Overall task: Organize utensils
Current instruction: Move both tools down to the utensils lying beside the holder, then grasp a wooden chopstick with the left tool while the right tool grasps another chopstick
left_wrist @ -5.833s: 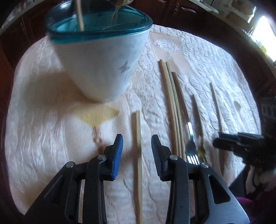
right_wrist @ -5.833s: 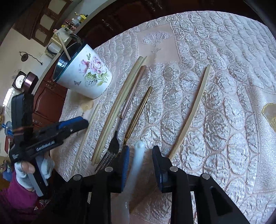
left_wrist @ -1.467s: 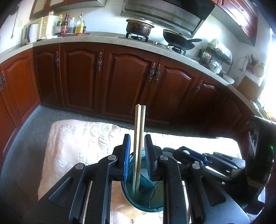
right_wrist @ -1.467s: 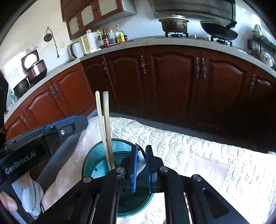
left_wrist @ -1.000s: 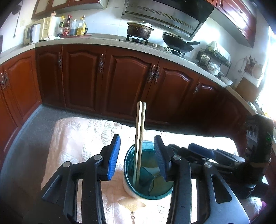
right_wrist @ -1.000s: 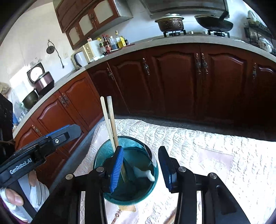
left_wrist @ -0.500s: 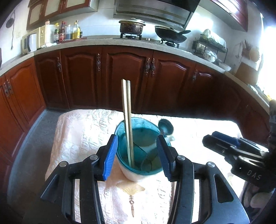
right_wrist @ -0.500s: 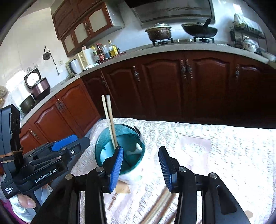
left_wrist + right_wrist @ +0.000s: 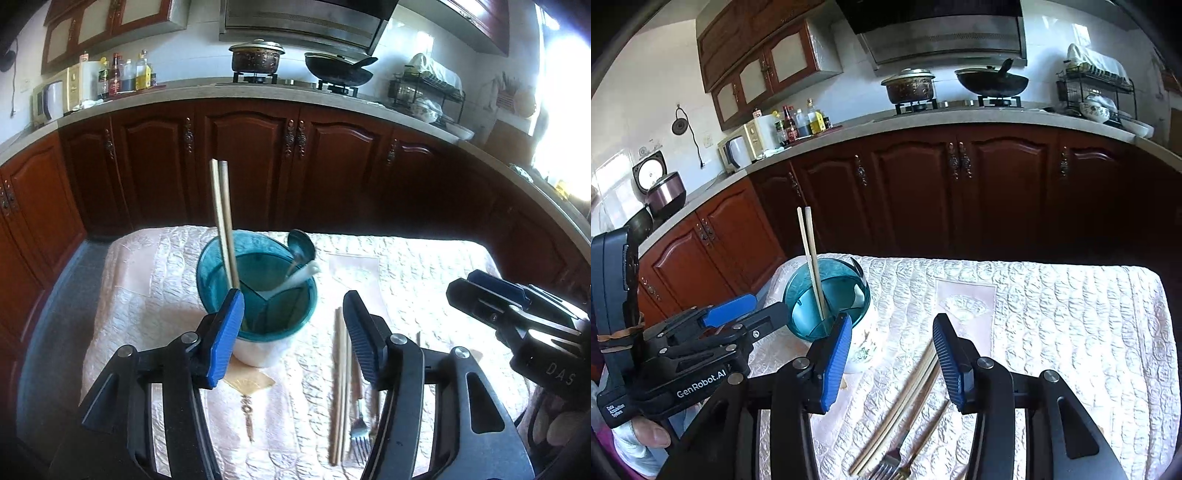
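While hovering over the quilted tablecloth, spreading wide, pinching nothing: left gripper and right gripper. Standing upright on the cloth, holding two chopsticks and a white spoon: teal-rimmed cup. Lying beside it: more chopsticks, a fork.

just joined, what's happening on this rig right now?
A person is sorting utensils into the teal-rimmed cup on the quilted table. Two chopsticks, a white spoon and a dark ladle stand in it. Both the left gripper and right gripper are open and empty, above the table. A pair of chopsticks and a fork lie on the cloth, not yet collected.
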`<state>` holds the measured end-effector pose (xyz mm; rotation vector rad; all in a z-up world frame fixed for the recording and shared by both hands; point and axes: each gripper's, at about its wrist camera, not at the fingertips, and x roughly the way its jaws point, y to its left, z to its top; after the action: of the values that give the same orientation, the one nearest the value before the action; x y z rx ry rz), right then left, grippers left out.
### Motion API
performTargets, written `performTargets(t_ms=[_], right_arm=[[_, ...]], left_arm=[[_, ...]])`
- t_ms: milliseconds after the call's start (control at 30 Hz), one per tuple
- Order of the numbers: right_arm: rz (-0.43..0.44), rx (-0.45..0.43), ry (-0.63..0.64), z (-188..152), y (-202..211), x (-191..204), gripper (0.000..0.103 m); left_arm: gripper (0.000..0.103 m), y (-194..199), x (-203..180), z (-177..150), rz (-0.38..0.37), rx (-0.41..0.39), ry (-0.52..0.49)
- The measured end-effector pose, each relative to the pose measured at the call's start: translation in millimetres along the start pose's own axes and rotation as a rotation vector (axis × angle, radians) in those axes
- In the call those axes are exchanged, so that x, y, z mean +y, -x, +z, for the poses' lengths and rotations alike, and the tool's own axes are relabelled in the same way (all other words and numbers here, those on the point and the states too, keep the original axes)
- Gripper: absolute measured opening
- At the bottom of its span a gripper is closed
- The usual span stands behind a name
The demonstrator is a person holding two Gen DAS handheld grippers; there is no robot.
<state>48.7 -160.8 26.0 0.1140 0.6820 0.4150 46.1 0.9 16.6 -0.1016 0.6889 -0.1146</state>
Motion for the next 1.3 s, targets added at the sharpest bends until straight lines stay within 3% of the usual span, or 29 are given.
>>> performTargets(t_ms=[467, 833, 900, 967, 1133, 1200, 1300], right_arm=[[-0.080, 0.059, -0.050, -40, 16, -41, 0.045], [-0.087, 0.214, -0.169, -89, -26, -89, 0.045], [-0.085, 0.230, -0.184, -96, -30, -95, 0.045], [-0.082, 0.239, -0.190, -99, -33, -98, 0.045], [-0.080, 0.244, -0.202, -100, -34, -104, 0.045], [-0.079, 0.246, -0.207, -100, -35, -107, 0.045], [-0.077, 0.250, -0.208, -100, -36, -107, 0.044]], left_arm=[[0.065, -4, -18, -13, -0.081, 0.058, -0.006], [0.063, -50, -31, -57, -0.105, 0.198, -0.055], [0.048, -63, -36, -67, -0.102, 0.223, -0.084], [0.040, -77, -41, -76, -0.105, 0.266, -0.102], [0.039, -113, -49, -101, -0.129, 0.388, -0.106], [0.017, -123, -50, -106, -0.113, 0.413, -0.114], [0.007, -130, -46, -110, -0.134, 0.423, -0.088]])
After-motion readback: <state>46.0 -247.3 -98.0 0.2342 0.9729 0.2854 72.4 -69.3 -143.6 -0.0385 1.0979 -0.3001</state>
